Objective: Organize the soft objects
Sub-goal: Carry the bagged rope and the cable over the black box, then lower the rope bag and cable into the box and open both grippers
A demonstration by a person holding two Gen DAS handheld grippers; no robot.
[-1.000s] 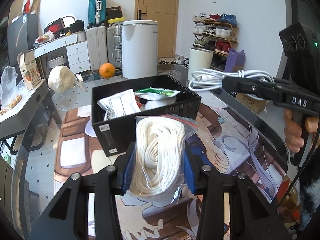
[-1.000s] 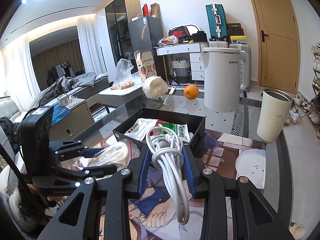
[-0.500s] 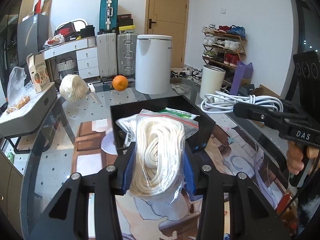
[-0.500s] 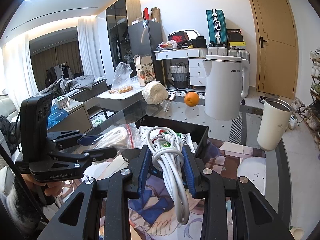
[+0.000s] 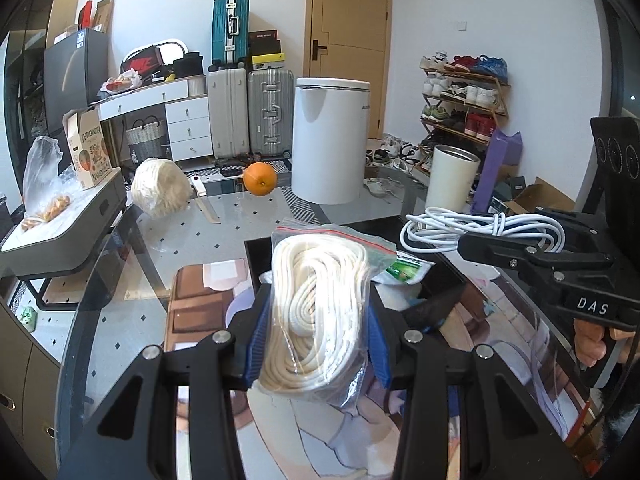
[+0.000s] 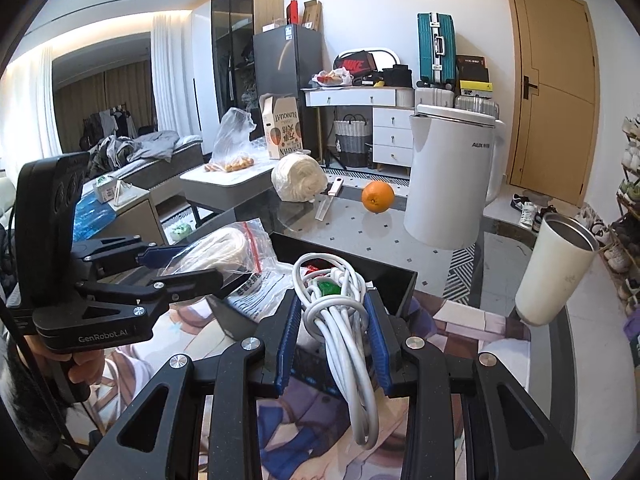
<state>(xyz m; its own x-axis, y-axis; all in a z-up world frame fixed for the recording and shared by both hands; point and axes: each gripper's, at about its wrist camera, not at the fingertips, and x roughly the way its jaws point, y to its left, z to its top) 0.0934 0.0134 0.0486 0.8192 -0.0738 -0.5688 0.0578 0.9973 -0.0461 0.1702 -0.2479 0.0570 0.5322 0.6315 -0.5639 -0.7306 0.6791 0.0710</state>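
Both loads hang near the open black cardboard box [image 6: 404,280], already part-filled: left gripper [image 5: 318,320] jaws pinch the clear zip bag of white rope [image 5: 320,304]; right gripper [image 6: 334,332] jaws pinch the coiled white cable [image 6: 344,320].

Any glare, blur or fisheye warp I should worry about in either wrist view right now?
Left wrist view: sharp, door frame bowed by the fisheye, bagged rope sunlit with sheen on the plastic. Right wrist view: sharp too, ceiling light strip blown out, glass tabletop reflective, white cable evenly lit.
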